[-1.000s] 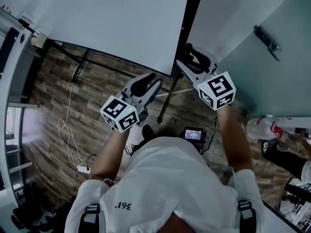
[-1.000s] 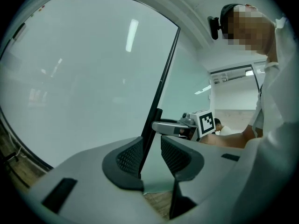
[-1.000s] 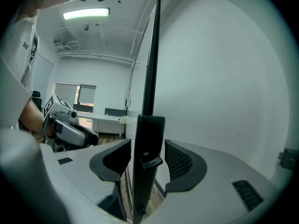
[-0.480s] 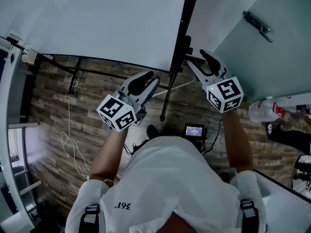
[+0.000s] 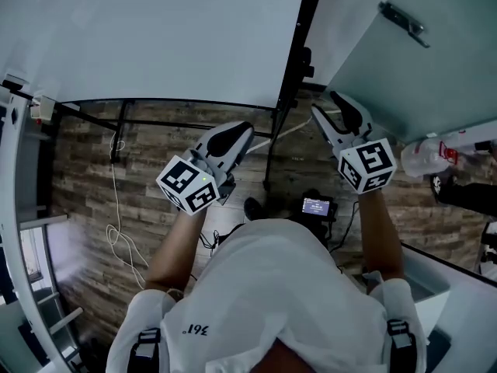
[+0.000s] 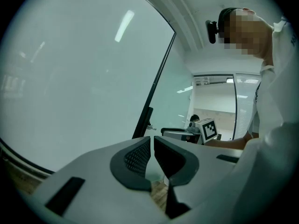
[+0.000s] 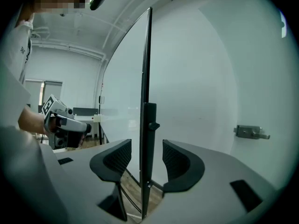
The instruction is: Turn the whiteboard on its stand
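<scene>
The whiteboard (image 5: 171, 37) is a big white panel filling the top of the head view, with the stand's black post (image 5: 299, 45) along its right edge. My left gripper (image 5: 239, 132) is below the board's lower edge. Its jaws have just been closing and stand shut with nothing between them (image 6: 153, 146), the board (image 6: 70, 78) spreading ahead to the left. My right gripper (image 5: 335, 104) is open, just right of the post. In the right gripper view the post (image 7: 148, 125) lines up with the gap of the gripper (image 7: 147, 155); the pads (image 7: 117, 160) do not touch it.
A pale door with a metal handle (image 5: 401, 18) stands to the right of the board. The stand's black base bars (image 5: 155, 121) run over the wood floor, where a white cable (image 5: 116, 235) and a small screen device (image 5: 314, 207) lie. A plastic bottle (image 5: 425, 160) is at the right.
The left gripper's jaws have gone from wide apart to together, empty. Both grippers have shifted rightward under the board, the right one ending farther right of the post.
</scene>
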Demonstrator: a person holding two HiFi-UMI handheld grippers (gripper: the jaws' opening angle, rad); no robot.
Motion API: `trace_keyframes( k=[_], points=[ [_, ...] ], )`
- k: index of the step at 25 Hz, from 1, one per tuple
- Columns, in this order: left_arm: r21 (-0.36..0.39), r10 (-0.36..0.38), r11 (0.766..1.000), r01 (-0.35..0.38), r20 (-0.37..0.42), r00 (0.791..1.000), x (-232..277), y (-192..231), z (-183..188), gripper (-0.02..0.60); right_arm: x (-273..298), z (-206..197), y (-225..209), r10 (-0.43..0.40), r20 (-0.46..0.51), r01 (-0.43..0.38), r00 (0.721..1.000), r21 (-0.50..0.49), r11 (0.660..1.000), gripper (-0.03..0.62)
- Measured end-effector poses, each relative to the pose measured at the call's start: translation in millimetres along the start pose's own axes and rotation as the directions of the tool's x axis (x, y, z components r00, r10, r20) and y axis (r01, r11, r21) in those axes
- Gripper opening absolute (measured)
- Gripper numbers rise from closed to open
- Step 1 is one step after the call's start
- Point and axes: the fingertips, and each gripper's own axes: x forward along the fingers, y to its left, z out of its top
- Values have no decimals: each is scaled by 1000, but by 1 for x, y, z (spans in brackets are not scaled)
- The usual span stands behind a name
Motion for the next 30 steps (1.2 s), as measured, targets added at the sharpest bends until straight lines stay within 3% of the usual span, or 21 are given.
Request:
trace_keyframes(
  k=[10,16,30],
  points=[
    [0,-45,999,45,-26,999,-11,-16,-18,18,-43,-11,25,-50,22,48,999,58,997,215],
    [-36,18,999,-18,-1,1000,-20,-52,-22,18,-86,-10,40,-28,43,25,999,66,997,200],
    [-72,118,991,-117,11,993,-24,-176,-62,18,-210,-53,28,4,17,-5,1000,110,994,114]
  ],
)
